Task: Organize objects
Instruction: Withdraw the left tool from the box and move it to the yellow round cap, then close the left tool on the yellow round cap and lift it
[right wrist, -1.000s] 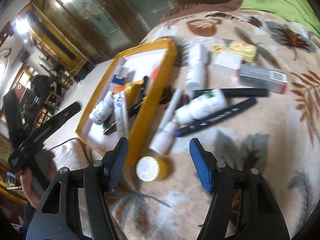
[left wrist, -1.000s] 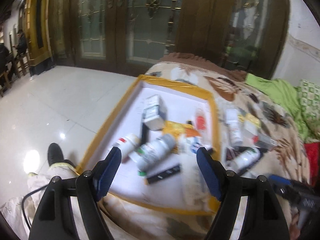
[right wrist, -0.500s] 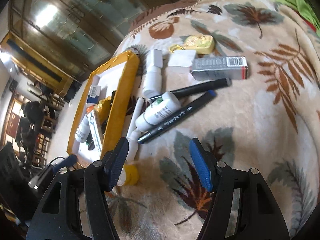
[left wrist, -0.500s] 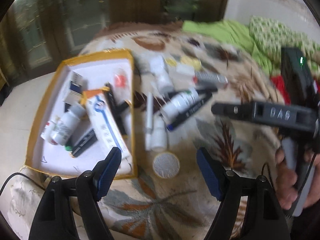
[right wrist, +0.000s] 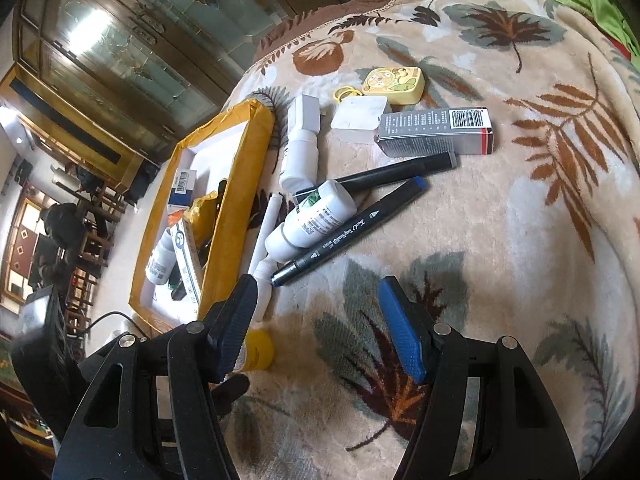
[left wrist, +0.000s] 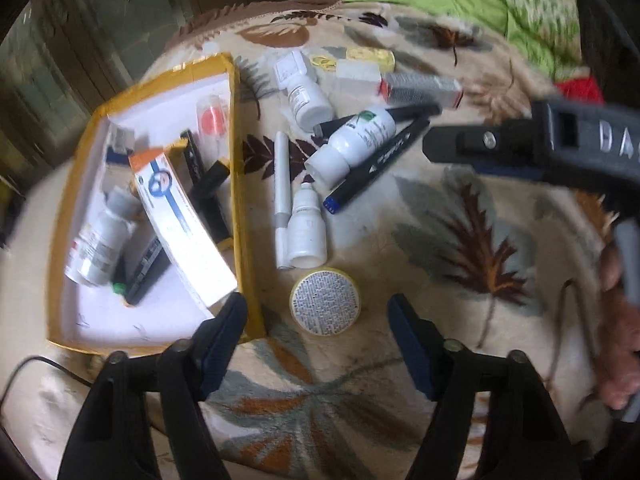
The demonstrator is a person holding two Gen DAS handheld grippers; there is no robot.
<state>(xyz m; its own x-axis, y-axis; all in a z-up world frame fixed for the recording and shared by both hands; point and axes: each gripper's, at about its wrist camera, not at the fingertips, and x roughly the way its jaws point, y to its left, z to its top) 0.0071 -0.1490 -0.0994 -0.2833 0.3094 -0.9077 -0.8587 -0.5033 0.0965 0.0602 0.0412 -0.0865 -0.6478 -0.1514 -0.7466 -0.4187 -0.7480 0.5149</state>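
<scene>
Blue-tipped marker (right wrist: 352,232) lies slantwise — seemingly touching the white bottle (right wrist: 310,220).

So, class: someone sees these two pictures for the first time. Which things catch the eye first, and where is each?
The yellow-edged tray, already crowded with boxes and bottles, sits at the left on the leaf-patterned blanket. Beside it lies a loose heap of white bottles and two black markers, with a grey barcoded box behind. Nearest, a round yellow tin lies just ahead of the open left gripper.
</scene>
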